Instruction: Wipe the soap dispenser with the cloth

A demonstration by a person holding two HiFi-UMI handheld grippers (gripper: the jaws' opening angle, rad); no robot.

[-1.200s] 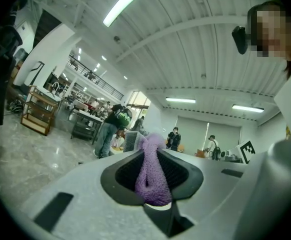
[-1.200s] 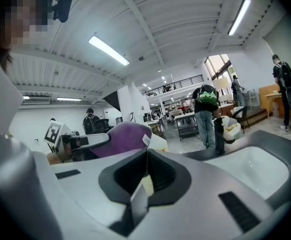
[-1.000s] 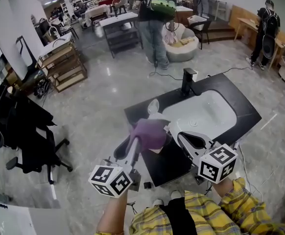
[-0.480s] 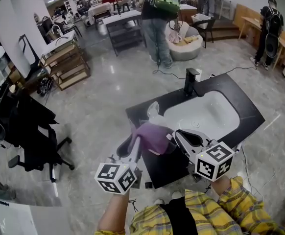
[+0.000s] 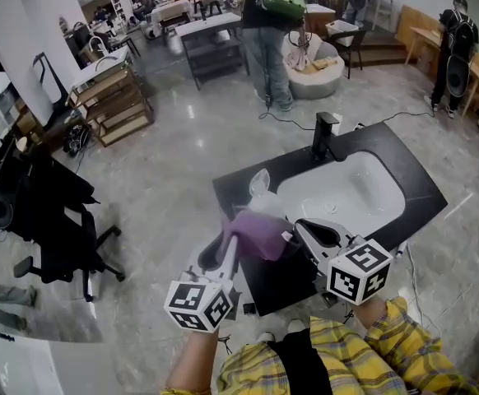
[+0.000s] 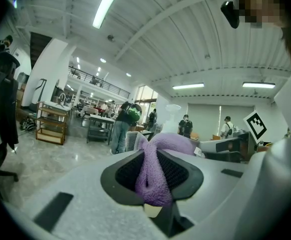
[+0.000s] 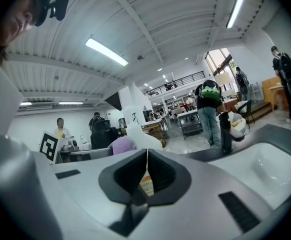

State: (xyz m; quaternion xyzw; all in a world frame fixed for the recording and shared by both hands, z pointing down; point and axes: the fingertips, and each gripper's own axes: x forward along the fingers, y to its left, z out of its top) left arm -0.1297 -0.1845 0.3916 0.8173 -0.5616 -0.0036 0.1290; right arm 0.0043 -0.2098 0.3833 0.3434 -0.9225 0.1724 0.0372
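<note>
A: What's the room like?

B: A big open hall with a polished grey floor [image 5: 182,146] under strip lights. Far left there's a black office chair [image 5: 58,237], then a wooden rack [image 5: 112,101] further back. A person with a green backpack [image 5: 272,23] stands at the top middle.

A: And near the camera?

B: A black countertop [image 5: 408,167] with a white sink basin [image 5: 342,192] set into it and a black faucet [image 5: 323,134] at its far edge.

A: Start at the left. What is the left gripper doing?

B: The left gripper [image 5: 233,245] has its jaws clamped on a purple cloth [image 5: 260,233]. In its own view, the cloth fills the gap between the pads and bunches out past the tips.

A: Where's the soap dispenser?

B: The soap dispenser [image 5: 260,186] stands upright at the counter's left corner, left of the basin. It is a pale, translucent pump bottle. The cloth is right up by its near side. I can't tell whether they actually touch.

A: And the right gripper?

B: The right gripper [image 7: 146,154] points at the bottle from the right of the cloth. Its jaws are closed together with nothing between them. The dispenser rises just beyond the tips, and part of its label shows below them.
</note>
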